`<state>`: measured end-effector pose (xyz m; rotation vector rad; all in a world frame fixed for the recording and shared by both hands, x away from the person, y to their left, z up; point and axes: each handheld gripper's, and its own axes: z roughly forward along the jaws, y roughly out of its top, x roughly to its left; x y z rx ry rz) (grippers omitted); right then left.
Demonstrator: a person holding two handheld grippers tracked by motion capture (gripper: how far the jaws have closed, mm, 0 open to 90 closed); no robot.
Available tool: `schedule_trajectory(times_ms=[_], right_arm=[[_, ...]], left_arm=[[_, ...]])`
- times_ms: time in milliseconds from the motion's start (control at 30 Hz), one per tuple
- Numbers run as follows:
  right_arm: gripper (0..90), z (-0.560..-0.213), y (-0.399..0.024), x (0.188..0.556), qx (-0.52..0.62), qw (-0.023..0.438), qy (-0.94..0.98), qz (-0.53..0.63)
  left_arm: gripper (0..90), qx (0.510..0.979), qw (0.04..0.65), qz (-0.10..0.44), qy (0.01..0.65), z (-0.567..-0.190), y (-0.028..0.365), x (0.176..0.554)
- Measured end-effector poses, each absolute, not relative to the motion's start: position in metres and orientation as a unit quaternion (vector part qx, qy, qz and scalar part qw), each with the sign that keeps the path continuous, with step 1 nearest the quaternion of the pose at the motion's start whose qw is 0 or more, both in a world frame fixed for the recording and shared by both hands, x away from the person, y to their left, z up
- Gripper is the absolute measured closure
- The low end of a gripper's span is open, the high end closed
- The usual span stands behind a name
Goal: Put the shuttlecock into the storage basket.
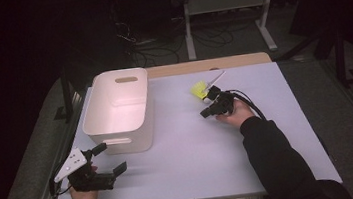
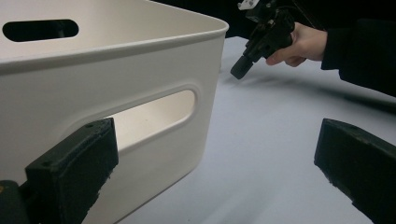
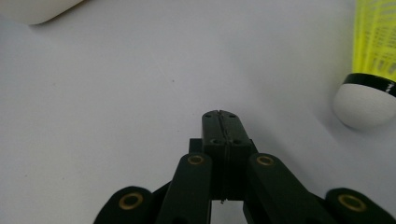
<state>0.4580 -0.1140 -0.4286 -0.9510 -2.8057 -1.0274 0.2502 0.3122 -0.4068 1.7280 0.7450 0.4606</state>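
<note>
One shuttlecock, one bin, my two grippers.
My right gripper (image 3: 221, 114) sat pressed together beside the yellow shuttlecock (image 3: 369, 70); my left gripper (image 2: 212, 163) gaped by the white bin (image 2: 116, 70).

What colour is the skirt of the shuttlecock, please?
Bright yellow skirt, clearest in the right gripper view.

Bin (image 1: 118, 111) left; open table (image 1: 195, 147) elsewhere.

left claw (image 1: 108, 159) — jaws wide apart, low, hand behind | right claw (image 3: 220, 116) — jaws pressed together, empty
</note>
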Motion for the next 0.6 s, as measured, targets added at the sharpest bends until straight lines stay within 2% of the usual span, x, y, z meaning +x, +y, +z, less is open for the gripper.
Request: schedule_trajectory(times_ms=[600], right_arm=[[89.1,-0.415,-0.127,0.458,-0.308,-0.020,-0.887,-0.344]], left_arm=[[0.0,0.735,0.566,0.196,0.317,-0.407,0.312,0.250]])
